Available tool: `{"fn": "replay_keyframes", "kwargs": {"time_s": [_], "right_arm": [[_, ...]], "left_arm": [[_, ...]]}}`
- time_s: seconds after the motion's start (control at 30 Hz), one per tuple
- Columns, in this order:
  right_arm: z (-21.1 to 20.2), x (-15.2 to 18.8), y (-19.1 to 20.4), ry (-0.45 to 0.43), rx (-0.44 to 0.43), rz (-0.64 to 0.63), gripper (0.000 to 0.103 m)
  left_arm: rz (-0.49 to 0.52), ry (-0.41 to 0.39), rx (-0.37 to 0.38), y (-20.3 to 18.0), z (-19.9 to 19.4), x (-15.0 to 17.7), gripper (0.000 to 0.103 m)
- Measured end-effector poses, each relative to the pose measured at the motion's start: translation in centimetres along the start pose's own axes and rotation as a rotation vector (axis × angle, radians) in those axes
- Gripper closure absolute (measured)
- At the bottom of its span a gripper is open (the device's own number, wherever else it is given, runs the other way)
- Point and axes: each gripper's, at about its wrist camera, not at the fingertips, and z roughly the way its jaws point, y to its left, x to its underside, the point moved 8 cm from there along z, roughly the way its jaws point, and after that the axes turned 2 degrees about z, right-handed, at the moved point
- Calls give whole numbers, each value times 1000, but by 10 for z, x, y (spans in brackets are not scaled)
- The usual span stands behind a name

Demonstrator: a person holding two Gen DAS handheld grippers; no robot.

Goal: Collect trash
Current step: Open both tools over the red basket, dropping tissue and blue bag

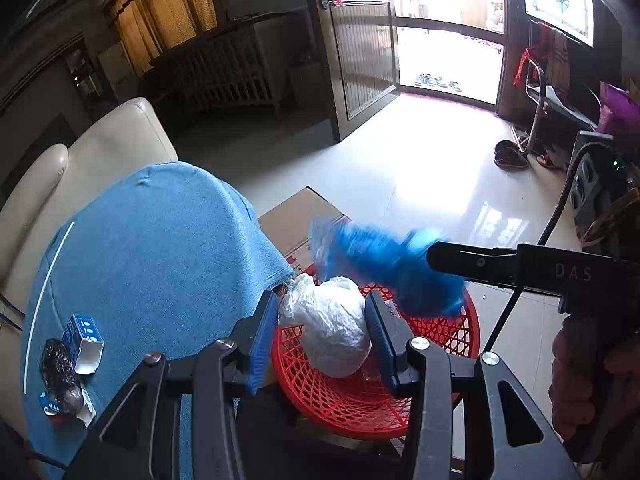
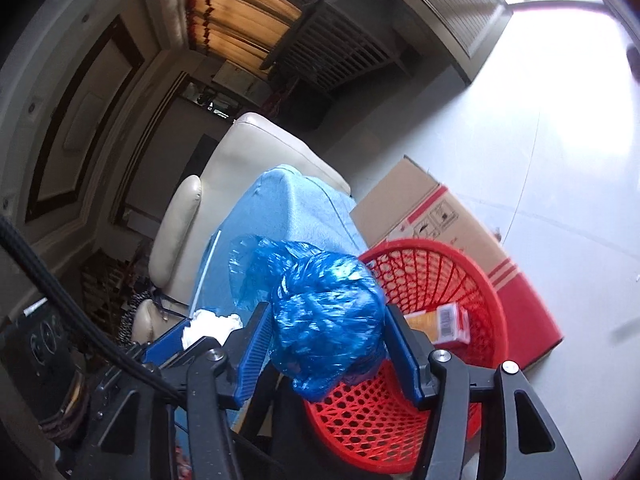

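Tabletop (image 1: pixel 160 240) under its blue cloth still carries a small carton (image 1: pixel 85 342) and a dark wrapper (image 1: pixel 60 376), so we judge the collecting only partly done. Beside it the red basket (image 1: pixel 440 332) sits under both our loads: the right fingers (image 2: pixel 328 344) flank the blue bag (image 2: pixel 328 316), the left fingers (image 1: pixel 324 332) the white wad (image 1: pixel 332 332). We cannot tell whether either grip still presses; next both must part fully over the basket.

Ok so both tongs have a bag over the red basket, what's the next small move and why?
Probably spread both tongs wider and let go: the white bag and blue bag already hang over the red basket, so both should drop in.
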Motion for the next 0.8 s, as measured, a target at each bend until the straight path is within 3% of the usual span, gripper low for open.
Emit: {"fn": "replay_keyframes", "kwargs": {"time_s": [0.1, 0.37, 0.8], "right_arm": [[2, 2, -4, 4, -20, 38, 33], [-6, -2, 7, -20, -35, 11, 33], [-13, 7, 61, -52, -38, -199, 33]], "left_arm": [[-37, 4, 0, 11, -1, 1, 55], [-83, -35, -80, 45, -24, 9, 54], [-258, -108, -239, 124, -78, 44, 41]]}}
